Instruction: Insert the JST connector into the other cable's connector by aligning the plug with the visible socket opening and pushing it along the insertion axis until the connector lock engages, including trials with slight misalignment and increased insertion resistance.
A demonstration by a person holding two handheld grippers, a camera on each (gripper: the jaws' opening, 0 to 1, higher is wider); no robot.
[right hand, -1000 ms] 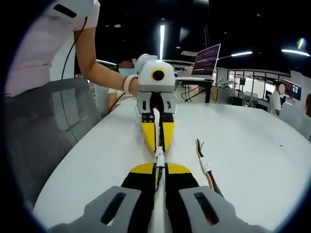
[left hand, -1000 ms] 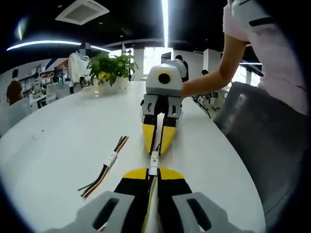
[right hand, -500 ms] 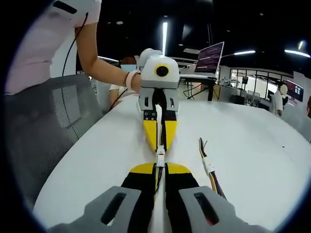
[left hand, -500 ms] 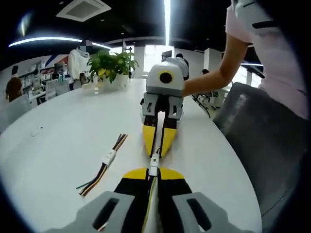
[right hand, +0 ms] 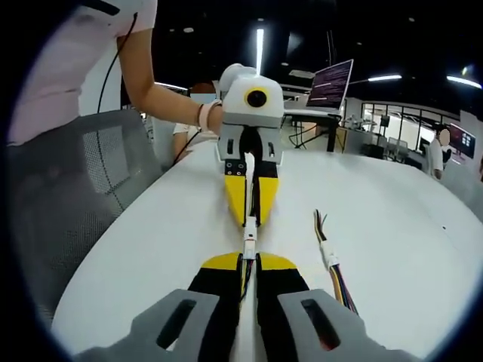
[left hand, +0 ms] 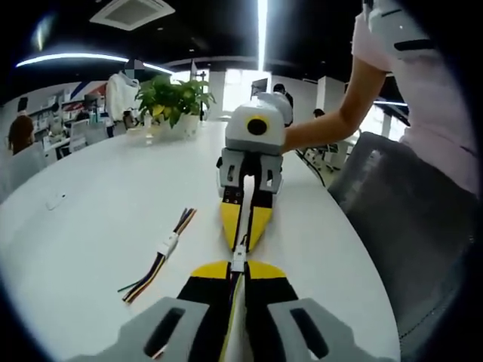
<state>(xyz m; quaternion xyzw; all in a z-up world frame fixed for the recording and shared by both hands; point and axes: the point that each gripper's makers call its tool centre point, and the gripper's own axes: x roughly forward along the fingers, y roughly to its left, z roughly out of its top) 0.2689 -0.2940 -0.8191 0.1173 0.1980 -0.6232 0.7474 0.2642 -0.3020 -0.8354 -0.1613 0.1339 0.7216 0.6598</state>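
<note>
1. Left gripper view: my left claw (left hand: 238, 265) is clenched on its cable, the jaws pressed together with the wires running back between them and the white JST connector (left hand: 238, 260) poking out at the tips.
2. Straight beyond that connector I see the right claw (left hand: 242, 235) facing mine tip to tip, also clenched, its own cable running up between its yellow jaws. The two connector halves meet in the small gap between the tips; whether the lock has caught I cannot tell.
3. Right gripper view: I get the same joint from the other end. My right claw (right hand: 248, 262) grips its cable, the white connector (right hand: 248, 245) sits at the tips, and the left claw (right hand: 250, 219) meets it head on.
4. Beside the connector, to one side of the claws, a spare cable (left hand: 161, 255) with a white plug lies flat on the white desk (left hand: 98, 219).
5. Far beyond the connector, a potted plant (left hand: 172, 103) stands at the desk's end.
</note>
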